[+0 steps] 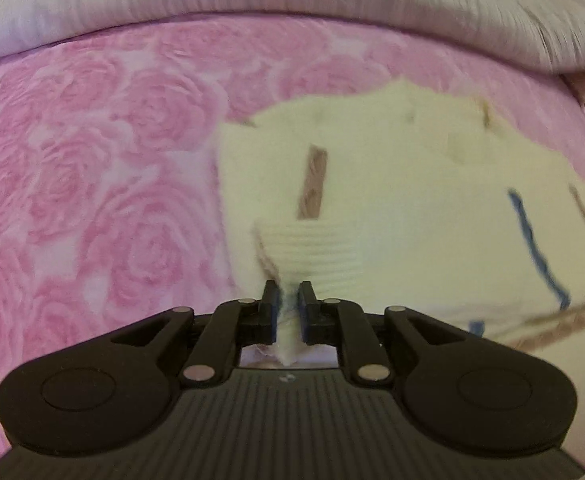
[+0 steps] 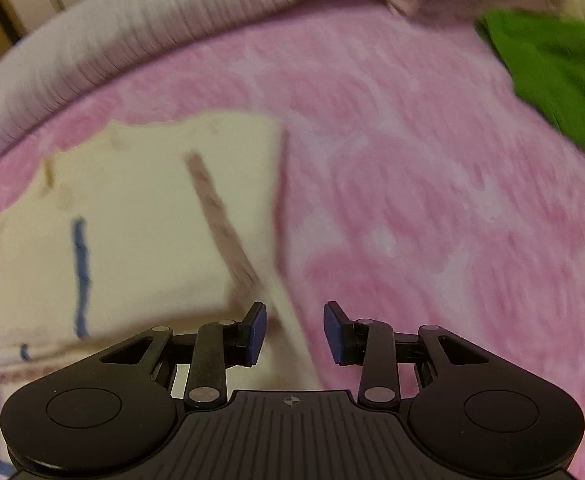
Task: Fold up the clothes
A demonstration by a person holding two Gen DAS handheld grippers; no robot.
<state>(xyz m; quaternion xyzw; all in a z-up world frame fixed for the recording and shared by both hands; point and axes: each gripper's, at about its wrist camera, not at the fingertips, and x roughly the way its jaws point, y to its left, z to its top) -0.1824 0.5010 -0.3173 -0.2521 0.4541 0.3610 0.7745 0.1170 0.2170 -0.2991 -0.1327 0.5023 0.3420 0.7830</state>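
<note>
**Left gripper pinches the cream garment; right gripper spread above its edge**

We see the cream garment (image 1: 392,208) lying on the pink rose-patterned bed cover (image 1: 92,184), reaching from 12 to 3 o'clock of our left gripper (image 1: 288,300). That gripper is clamped on a ribbed fold of the garment, cloth bunched between its pads.

In the right wrist view the garment (image 2: 132,216) lies from 9 to 12 o'clock of our right gripper (image 2: 294,324). Its fingers stand well apart, holding nothing, over the garment's right edge. A green cloth (image 2: 560,76) lies at 2 o'clock, well apart. Both views are blurred.
</note>
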